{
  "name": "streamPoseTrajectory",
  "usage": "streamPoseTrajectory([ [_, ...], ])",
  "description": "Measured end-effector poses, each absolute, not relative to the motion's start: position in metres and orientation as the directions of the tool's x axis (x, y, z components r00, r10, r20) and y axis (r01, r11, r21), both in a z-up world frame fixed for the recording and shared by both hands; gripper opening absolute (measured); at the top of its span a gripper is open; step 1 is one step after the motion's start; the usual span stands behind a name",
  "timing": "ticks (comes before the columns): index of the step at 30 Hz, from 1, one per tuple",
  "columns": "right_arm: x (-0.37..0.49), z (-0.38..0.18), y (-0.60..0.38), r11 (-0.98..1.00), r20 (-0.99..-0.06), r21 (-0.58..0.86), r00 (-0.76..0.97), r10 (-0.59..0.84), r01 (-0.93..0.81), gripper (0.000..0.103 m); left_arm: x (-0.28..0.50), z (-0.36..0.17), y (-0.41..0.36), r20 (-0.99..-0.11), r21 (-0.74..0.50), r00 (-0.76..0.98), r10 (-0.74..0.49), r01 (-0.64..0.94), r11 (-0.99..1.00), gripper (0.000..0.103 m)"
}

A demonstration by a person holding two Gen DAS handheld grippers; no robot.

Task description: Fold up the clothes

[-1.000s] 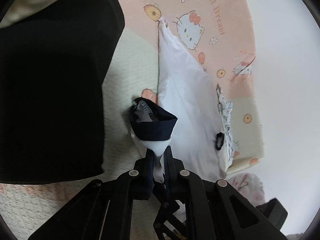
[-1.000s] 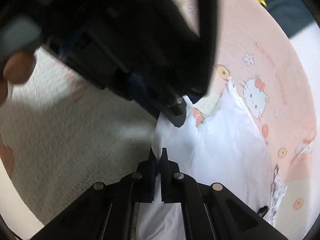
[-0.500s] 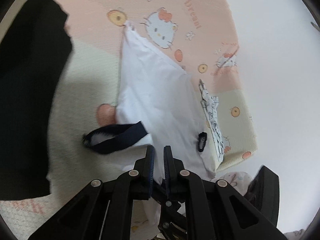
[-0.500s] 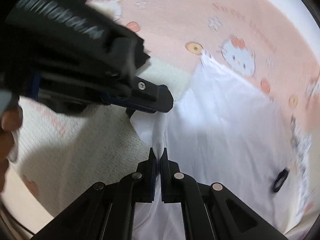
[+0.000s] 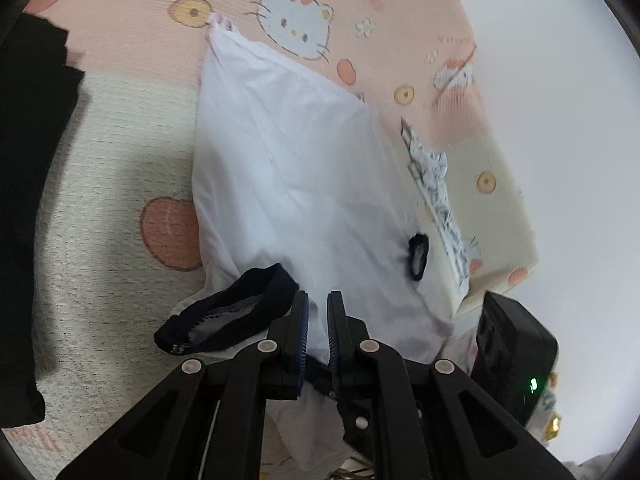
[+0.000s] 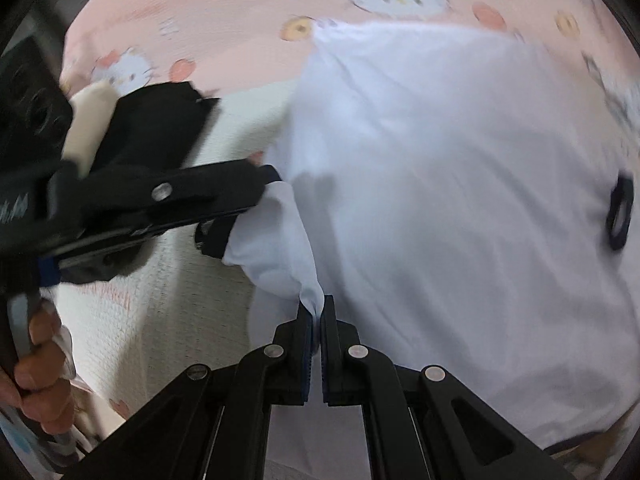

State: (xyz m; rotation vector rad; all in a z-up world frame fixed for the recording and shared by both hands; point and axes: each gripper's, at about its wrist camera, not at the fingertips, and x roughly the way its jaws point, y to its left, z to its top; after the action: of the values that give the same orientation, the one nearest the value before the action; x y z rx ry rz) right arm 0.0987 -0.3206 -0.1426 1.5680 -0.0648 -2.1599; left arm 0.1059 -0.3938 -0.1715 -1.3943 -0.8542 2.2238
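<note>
Presently, findings as follows.
Garment: white shirt (image 5: 296, 168) lies spread mid-frame on the cartoon-print blanket (image 5: 120, 36), navy-trimmed sleeve cuff (image 5: 228, 312) turned inward at lower left.
Right tongs (image 6: 316, 312): clamped on a pinch of white cloth, apparently to steady the fold.
Left tongs (image 5: 317, 312): jaws slightly parted over the cloth; whether they grip it cannot be told.
Dark garment (image 5: 24, 200): left edge, apart.

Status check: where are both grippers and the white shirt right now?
Right gripper shut on white shirt fabric. Left gripper jaws slightly apart over shirt's edge, beside navy cuff. Black garment lies left, clear.
</note>
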Motion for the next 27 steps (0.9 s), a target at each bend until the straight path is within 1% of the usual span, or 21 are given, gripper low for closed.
streamPoseTrajectory([
  [3, 0.097, -0.153, -0.310, -0.886, -0.876, 0.372, -0.211, -0.433, 0.277, 0.000, 0.110, -0.170, -0.400, -0.684, -0.655, -0.441, 0.581, 0.023, -0.755, 0.009],
  [5, 0.110, -0.160, -0.300, -0.880, -0.865, 0.404, -0.208, -0.456, 0.251, 0.000, 0.113, -0.169, -0.404, -0.694, -0.646, -0.443, 0.567, 0.037, -0.762, 0.013],
  [6, 0.115, -0.161, -0.297, -0.877, -0.861, 0.417, -0.206, -0.466, 0.241, 0.000, 0.115, -0.169, -0.406, -0.699, -0.642, -0.445, 0.560, 0.044, -0.766, 0.022],
  [7, 0.116, -0.159, -0.296, -0.875, -0.859, 0.421, -0.204, -0.470, 0.240, 0.000, 0.116, -0.168, -0.408, -0.704, -0.637, -0.446, 0.553, 0.051, -0.769, 0.042],
  [8, 0.112, -0.157, -0.295, -0.873, -0.858, 0.422, -0.203, -0.471, 0.243, 0.000, 0.118, -0.168, -0.410, -0.708, -0.632, -0.447, 0.546, 0.058, -0.772, 0.056],
  [9, 0.110, -0.156, -0.294, -0.872, -0.857, 0.423, -0.203, -0.473, 0.247, 0.002, 0.119, -0.168, -0.412, -0.713, -0.628, -0.448, 0.539, 0.065, -0.776, 0.077],
  [11, 0.103, -0.166, -0.280, -0.868, -0.856, 0.422, -0.202, -0.477, 0.259, 0.003, 0.122, -0.167, -0.416, -0.722, -0.618, -0.450, 0.525, 0.079, -0.782, 0.079],
  [13, 0.107, -0.176, -0.278, -0.866, -0.858, 0.411, -0.199, -0.473, 0.285, 0.009, 0.125, -0.166, -0.420, -0.731, -0.608, -0.452, 0.511, 0.093, -0.788, 0.079],
  [15, 0.105, -0.177, -0.282, -0.863, -0.861, 0.397, -0.200, -0.468, 0.311, 0.025, 0.127, -0.170, -0.423, -0.744, -0.592, -0.454, 0.491, 0.107, -0.799, 0.079],
  [17, 0.107, -0.170, -0.283, -0.864, -0.862, 0.383, -0.211, -0.461, 0.327, 0.032, 0.129, -0.176, -0.424, -0.749, -0.588, -0.447, 0.490, 0.107, -0.802, 0.079],
  [22, 0.100, -0.159, -0.286, -0.861, -0.857, 0.369, -0.231, -0.461, 0.350, 0.033, 0.133, -0.187, -0.418, -0.751, -0.590, -0.421, 0.509, 0.081, -0.803, 0.079],
  [23, 0.100, -0.158, -0.285, -0.859, -0.857, 0.366, -0.229, -0.461, 0.357, 0.035, 0.133, -0.188, -0.416, -0.758, -0.579, -0.415, 0.503, 0.075, -0.812, 0.079],
  [24, 0.100, -0.158, -0.284, -0.857, -0.858, 0.364, -0.227, -0.460, 0.364, 0.040, 0.133, -0.190, -0.414, -0.766, -0.568, -0.408, 0.496, 0.068, -0.820, 0.079],
  [26, 0.098, -0.158, -0.284, -0.850, -0.855, 0.369, -0.222, -0.469, 0.375, 0.044, 0.132, -0.193, -0.410, -0.781, -0.545, -0.395, 0.483, 0.055, -0.837, 0.079],
  [27, 0.094, -0.159, -0.286, -0.845, -0.851, 0.378, -0.218, -0.478, 0.378, 0.044, 0.131, -0.195, -0.409, -0.783, -0.542, -0.394, 0.481, 0.054, -0.838, 0.079],
])
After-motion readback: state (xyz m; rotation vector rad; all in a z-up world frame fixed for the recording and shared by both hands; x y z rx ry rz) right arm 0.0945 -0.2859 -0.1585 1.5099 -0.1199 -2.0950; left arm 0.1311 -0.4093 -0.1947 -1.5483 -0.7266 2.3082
